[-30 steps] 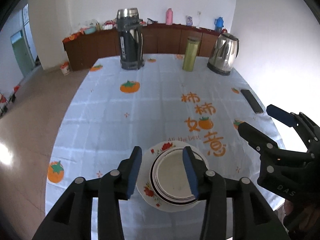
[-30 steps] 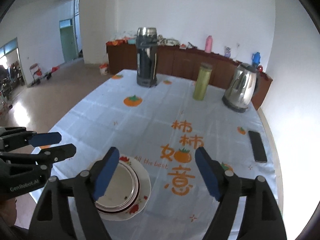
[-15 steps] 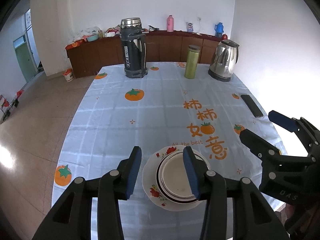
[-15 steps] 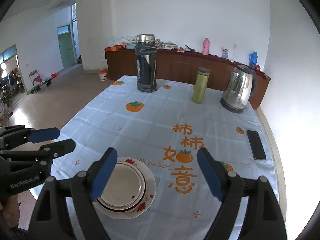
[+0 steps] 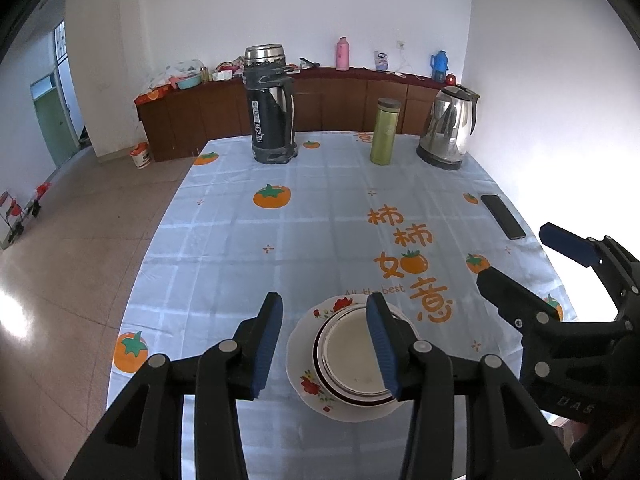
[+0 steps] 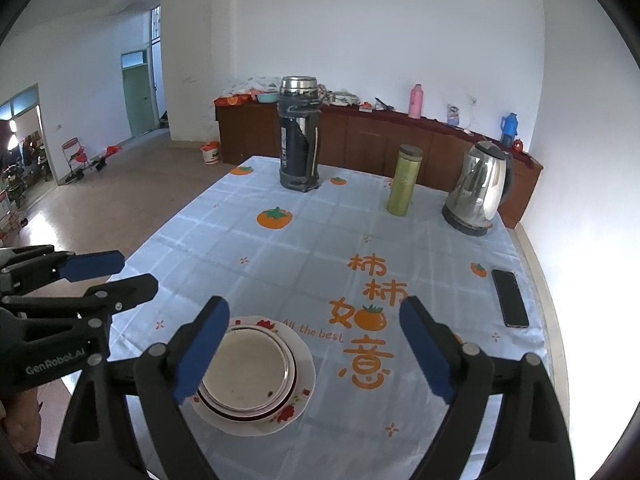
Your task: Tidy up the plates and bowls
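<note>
With the bowl (image 6: 249, 372) nested on the plate (image 6: 298, 390) at the table's (image 5: 320, 216) near edge, both looking empty save a few specks, the stack seems finished, so left gripper (image 5: 324, 340) and right gripper (image 6: 316, 350), both spread and holding nothing, should lift straight clear without nudging it.

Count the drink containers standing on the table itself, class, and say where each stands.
3, all at the far end: the dark thermos on the left, the green flask in the middle, the steel kettle on the right. Bottles on the sideboard behind are not counted.
</note>
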`<state>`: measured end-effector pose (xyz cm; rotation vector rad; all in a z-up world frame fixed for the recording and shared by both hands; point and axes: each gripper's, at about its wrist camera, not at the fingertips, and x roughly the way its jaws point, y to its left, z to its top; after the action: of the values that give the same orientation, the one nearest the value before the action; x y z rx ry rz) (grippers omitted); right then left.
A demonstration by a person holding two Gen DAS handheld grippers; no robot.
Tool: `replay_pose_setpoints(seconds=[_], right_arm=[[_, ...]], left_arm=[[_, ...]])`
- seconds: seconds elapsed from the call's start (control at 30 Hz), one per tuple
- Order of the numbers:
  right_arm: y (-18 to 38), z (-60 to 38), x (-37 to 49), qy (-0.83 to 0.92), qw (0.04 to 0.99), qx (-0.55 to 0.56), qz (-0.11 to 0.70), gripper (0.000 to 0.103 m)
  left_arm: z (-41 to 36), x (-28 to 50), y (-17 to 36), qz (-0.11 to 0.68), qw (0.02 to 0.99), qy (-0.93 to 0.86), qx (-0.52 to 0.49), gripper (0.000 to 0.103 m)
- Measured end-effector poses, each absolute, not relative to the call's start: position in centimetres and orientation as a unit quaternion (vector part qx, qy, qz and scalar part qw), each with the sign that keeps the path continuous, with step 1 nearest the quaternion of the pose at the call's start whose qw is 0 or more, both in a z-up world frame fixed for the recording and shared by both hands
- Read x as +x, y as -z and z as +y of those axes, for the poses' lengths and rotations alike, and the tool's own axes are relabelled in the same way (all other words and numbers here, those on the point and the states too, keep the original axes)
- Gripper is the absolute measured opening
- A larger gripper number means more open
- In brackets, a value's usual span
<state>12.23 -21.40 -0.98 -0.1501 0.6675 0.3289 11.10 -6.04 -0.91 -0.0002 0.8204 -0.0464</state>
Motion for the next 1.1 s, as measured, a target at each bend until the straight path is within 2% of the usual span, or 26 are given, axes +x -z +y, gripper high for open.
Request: replay_pose_setpoints(seconds=[1.1], right_arm=[[1.41, -22.02, 12.15, -0.156, 0.928, -0.073, 0.331, 0.089]], left_arm=[[-6.29, 11.76, 0.87, 0.399, 0.917, 0.023, 0.000, 0.047]])
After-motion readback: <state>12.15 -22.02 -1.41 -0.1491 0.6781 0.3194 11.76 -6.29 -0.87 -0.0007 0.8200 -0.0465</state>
